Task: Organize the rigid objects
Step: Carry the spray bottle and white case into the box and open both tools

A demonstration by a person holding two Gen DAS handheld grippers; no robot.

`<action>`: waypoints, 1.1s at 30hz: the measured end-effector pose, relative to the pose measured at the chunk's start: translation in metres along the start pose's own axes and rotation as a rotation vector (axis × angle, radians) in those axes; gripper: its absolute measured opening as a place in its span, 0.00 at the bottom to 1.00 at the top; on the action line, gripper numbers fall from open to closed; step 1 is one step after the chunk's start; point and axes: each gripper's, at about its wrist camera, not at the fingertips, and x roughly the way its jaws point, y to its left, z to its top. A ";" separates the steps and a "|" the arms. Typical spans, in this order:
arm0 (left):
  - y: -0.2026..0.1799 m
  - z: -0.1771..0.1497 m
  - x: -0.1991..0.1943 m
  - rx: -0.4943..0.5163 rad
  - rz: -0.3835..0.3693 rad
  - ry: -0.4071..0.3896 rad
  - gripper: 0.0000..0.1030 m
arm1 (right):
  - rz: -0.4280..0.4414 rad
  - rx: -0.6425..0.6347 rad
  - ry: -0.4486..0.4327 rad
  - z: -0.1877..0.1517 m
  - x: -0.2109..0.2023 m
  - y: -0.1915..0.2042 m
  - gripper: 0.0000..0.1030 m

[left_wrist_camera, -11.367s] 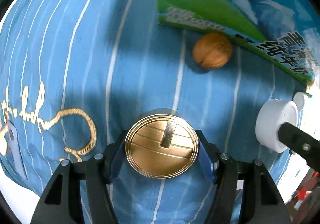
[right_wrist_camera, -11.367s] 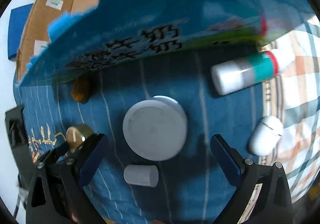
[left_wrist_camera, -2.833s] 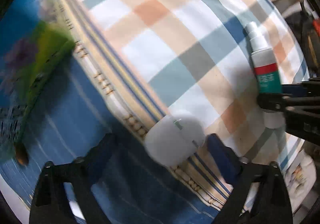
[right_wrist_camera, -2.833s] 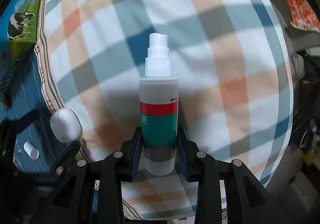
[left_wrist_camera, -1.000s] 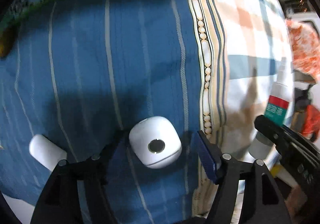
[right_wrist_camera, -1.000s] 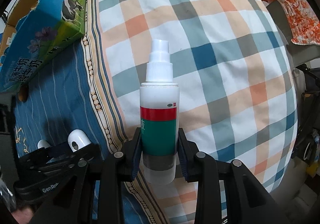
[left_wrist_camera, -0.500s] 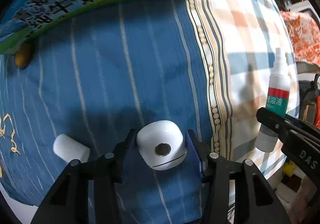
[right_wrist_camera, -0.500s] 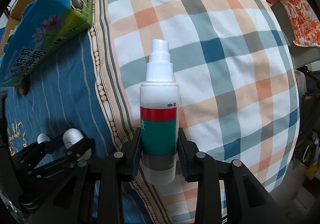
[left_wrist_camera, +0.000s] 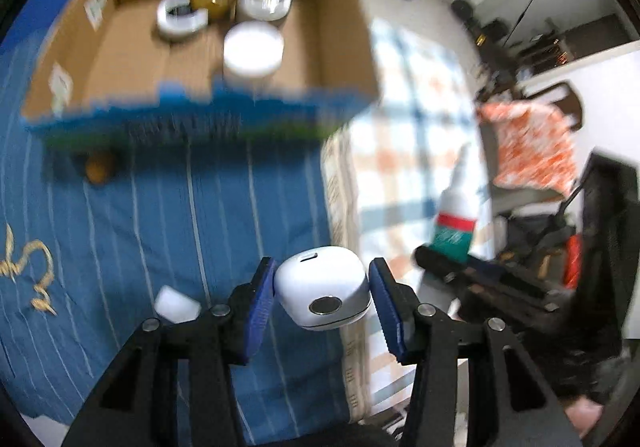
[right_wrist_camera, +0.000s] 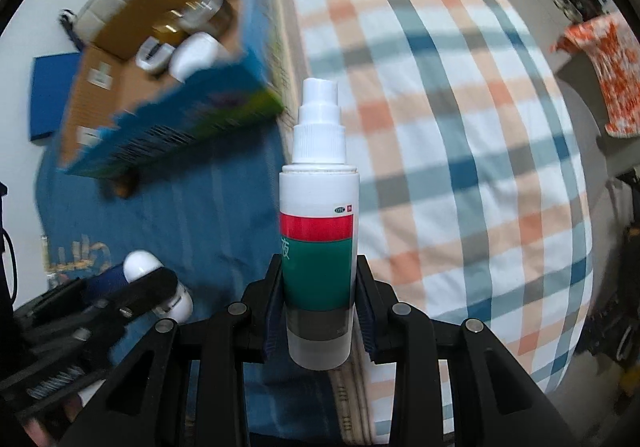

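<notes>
Above striped blue cloth, spray bottle lengthwise between right gripper fingers, nozzle forward.

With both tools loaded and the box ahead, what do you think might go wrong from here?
1. The white case is rounded and smooth, pinched only at its sides by the left tool; it may slip.
2. The spray bottle is held low by the right tool, so it may tilt.
3. The cardboard box already holds containers; dropped items could knock them.
</notes>
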 end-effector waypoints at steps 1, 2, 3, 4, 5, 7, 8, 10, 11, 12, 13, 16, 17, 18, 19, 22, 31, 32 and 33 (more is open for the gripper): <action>-0.001 0.006 -0.012 0.001 -0.015 -0.024 0.43 | 0.010 -0.012 -0.019 0.004 -0.011 0.005 0.34; -0.001 0.014 -0.029 0.003 -0.026 -0.053 0.43 | 0.024 -0.023 -0.040 0.009 -0.022 0.011 0.34; 0.000 0.020 -0.043 0.002 -0.038 -0.082 0.43 | 0.035 -0.031 -0.055 0.015 -0.031 0.018 0.34; 0.000 0.031 -0.059 0.005 -0.048 -0.115 0.43 | 0.052 -0.045 -0.075 0.023 -0.043 0.026 0.34; 0.001 0.040 -0.072 0.004 -0.054 -0.144 0.43 | 0.062 -0.053 -0.091 0.029 -0.049 0.034 0.34; 0.002 0.064 -0.090 -0.004 -0.063 -0.197 0.43 | 0.078 -0.073 -0.122 0.046 -0.060 0.051 0.34; 0.008 0.077 -0.102 -0.008 -0.057 -0.230 0.42 | 0.086 -0.078 -0.136 0.057 -0.063 0.060 0.34; 0.024 0.103 -0.114 -0.022 -0.035 -0.271 0.42 | 0.106 -0.095 -0.152 0.078 -0.063 0.080 0.34; 0.031 0.113 -0.117 -0.027 -0.021 -0.283 0.41 | 0.110 -0.103 -0.158 0.087 -0.063 0.091 0.34; 0.040 0.125 -0.115 -0.036 -0.003 -0.291 0.39 | 0.114 -0.113 -0.160 0.095 -0.061 0.099 0.34; 0.045 0.142 -0.119 -0.040 0.011 -0.291 0.36 | 0.121 -0.129 -0.155 0.106 -0.054 0.112 0.34; 0.073 0.174 -0.090 -0.070 0.044 -0.249 0.36 | 0.128 -0.167 -0.129 0.129 -0.035 0.143 0.34; 0.083 0.182 -0.076 -0.080 0.042 -0.221 0.36 | 0.128 -0.178 -0.111 0.137 -0.023 0.153 0.34; 0.091 0.189 -0.067 -0.093 0.039 -0.196 0.36 | 0.127 -0.187 -0.091 0.144 -0.009 0.161 0.34; 0.102 0.195 -0.056 -0.110 0.047 -0.177 0.36 | 0.127 -0.193 -0.068 0.151 0.008 0.169 0.34; 0.132 0.206 -0.015 -0.140 0.113 -0.113 0.35 | 0.105 -0.213 -0.006 0.166 0.056 0.183 0.34; 0.173 0.214 0.016 -0.169 0.195 -0.030 0.35 | 0.068 -0.259 0.136 0.182 0.139 0.213 0.34; 0.177 0.215 0.016 -0.176 0.196 -0.028 0.35 | 0.094 -0.254 0.149 0.182 0.144 0.216 0.34; 0.180 0.216 0.014 -0.183 0.198 -0.029 0.38 | 0.128 -0.252 0.167 0.182 0.149 0.219 0.34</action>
